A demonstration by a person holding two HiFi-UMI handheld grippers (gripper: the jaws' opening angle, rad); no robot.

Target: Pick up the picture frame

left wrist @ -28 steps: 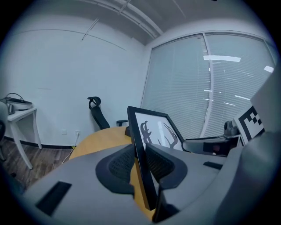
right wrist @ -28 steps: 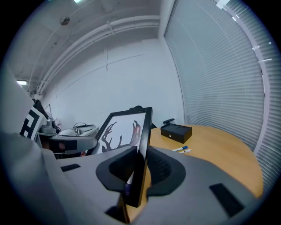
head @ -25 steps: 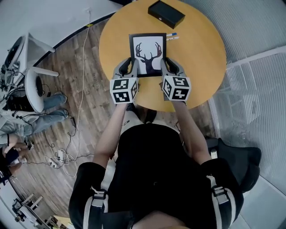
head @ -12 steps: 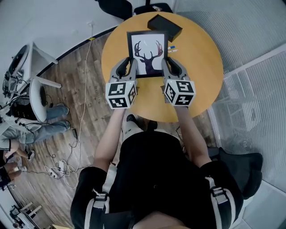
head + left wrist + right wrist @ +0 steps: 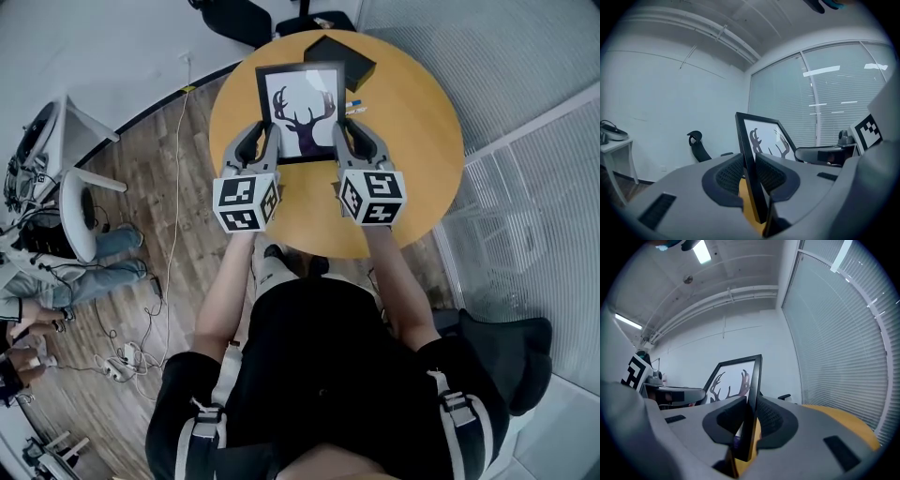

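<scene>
The picture frame [image 5: 302, 111] has a black border and a white print of dark antlers. It hangs lifted above the round wooden table [image 5: 412, 141], face up. My left gripper [image 5: 269, 142] is shut on its left edge and my right gripper [image 5: 340, 141] is shut on its right edge. In the left gripper view the frame's edge [image 5: 749, 164] stands clamped between the grey pads. The right gripper view shows the opposite edge [image 5: 751, 413] pinched the same way, with the antler print [image 5: 732, 385] beyond.
A black box [image 5: 341, 54] lies at the table's far side with two markers [image 5: 355, 105] beside it. A white table [image 5: 66, 178] and cables [image 5: 141, 281] are on the wooden floor at left. A black office chair [image 5: 697, 145] stands by the far wall. Blinds [image 5: 834, 348] run along the right.
Both grippers have risen together with the frame, which now sits higher and larger in the head view and covers part of the black box's corner. The grip on both edges is unchanged.
</scene>
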